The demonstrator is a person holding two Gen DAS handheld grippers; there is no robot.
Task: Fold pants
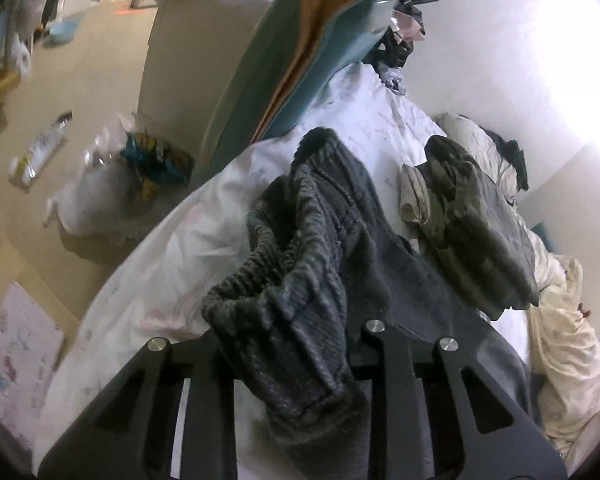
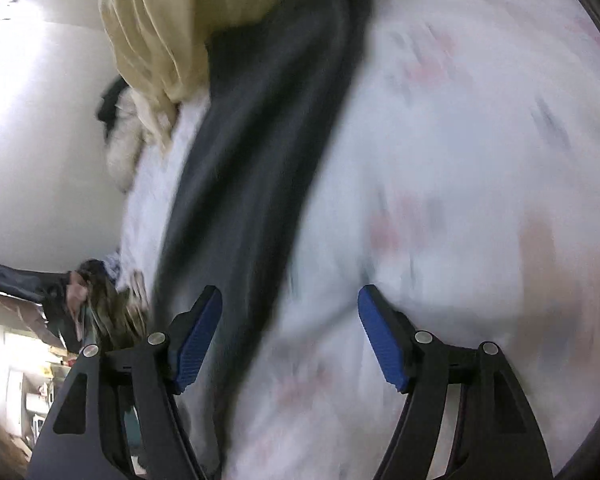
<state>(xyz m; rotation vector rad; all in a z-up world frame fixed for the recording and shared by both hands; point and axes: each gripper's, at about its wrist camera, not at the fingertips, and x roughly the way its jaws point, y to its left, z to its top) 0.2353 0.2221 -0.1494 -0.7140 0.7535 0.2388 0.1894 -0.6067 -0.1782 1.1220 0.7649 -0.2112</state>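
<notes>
Dark grey pants (image 1: pixel 332 216) lie across a white patterned bed sheet (image 1: pixel 172 272). Their ribbed waistband (image 1: pixel 268 280) is bunched up and lifted toward the left wrist camera. My left gripper (image 1: pixel 296 344) is shut on that waistband, and the fabric hides its pads. In the blurred right wrist view one long dark pant leg (image 2: pixel 268 120) runs from the top of the frame down past the left blue pad (image 2: pixel 198 340). My right gripper (image 2: pixel 290 320) hangs open just above the sheet (image 2: pixel 460 160), its pads wide apart and pressing on nothing.
A stack of grey and olive clothes (image 1: pixel 472 216) sits on the bed beyond the pants. A cream blanket (image 1: pixel 568 360) (image 2: pixel 156 40) is heaped by the wall. A teal and orange cloth (image 1: pixel 300 40) hangs at the bed's far edge. A plastic bag (image 1: pixel 112 184) lies on the floor.
</notes>
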